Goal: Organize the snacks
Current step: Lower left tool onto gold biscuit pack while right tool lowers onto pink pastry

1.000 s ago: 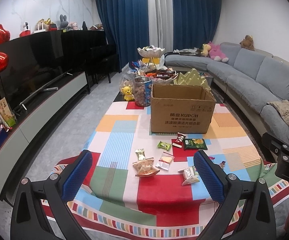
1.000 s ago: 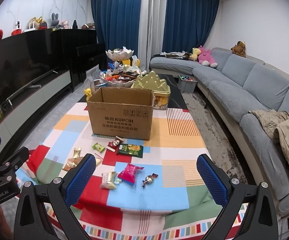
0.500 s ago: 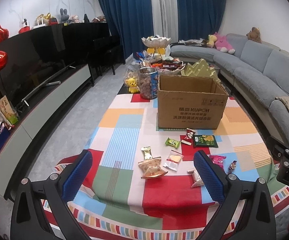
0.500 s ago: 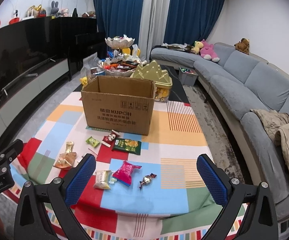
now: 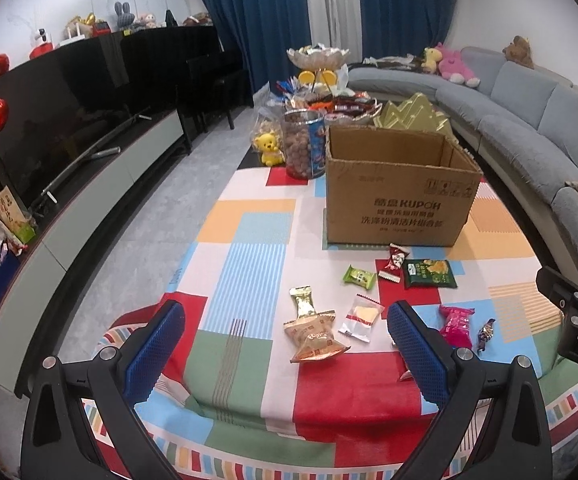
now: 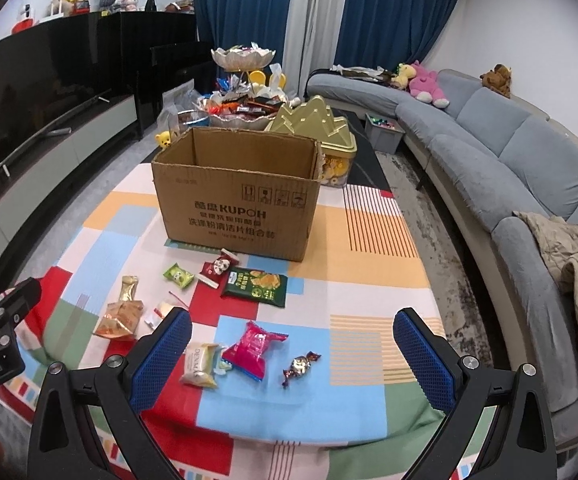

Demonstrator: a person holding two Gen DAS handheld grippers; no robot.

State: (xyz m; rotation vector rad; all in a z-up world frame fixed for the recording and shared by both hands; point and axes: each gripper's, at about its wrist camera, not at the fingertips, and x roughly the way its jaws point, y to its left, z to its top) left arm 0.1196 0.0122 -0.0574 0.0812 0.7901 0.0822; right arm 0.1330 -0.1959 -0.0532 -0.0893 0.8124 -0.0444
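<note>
Left gripper (image 5: 285,340): blue textured pads spread wide, nothing between them. Right gripper (image 6: 291,346): likewise spread wide and empty. Both hang over the near edge of a table under a patchwork-coloured cloth (image 6: 369,240).

Loose snacks lie nearest on the cloth: a white pouch lettered "DENMA…" (image 6: 200,366) touching a glossy pink packet (image 6: 253,348), with a twist-wrapped foil candy (image 6: 300,364) just beside. Left of these, a crinkled orange-gold bag (image 5: 314,336), a gold foil sachet (image 5: 303,300) and a clear-wrapped biscuit (image 5: 361,317).

Farther: a small green packet (image 6: 177,275), a red-and-white packet (image 6: 217,268) and a flat dark green chip bag (image 6: 255,286).

Behind them stands an open brown corrugated cardboard box (image 6: 235,204), printed "KUPOH" above Chinese characters and handling symbols.
</note>
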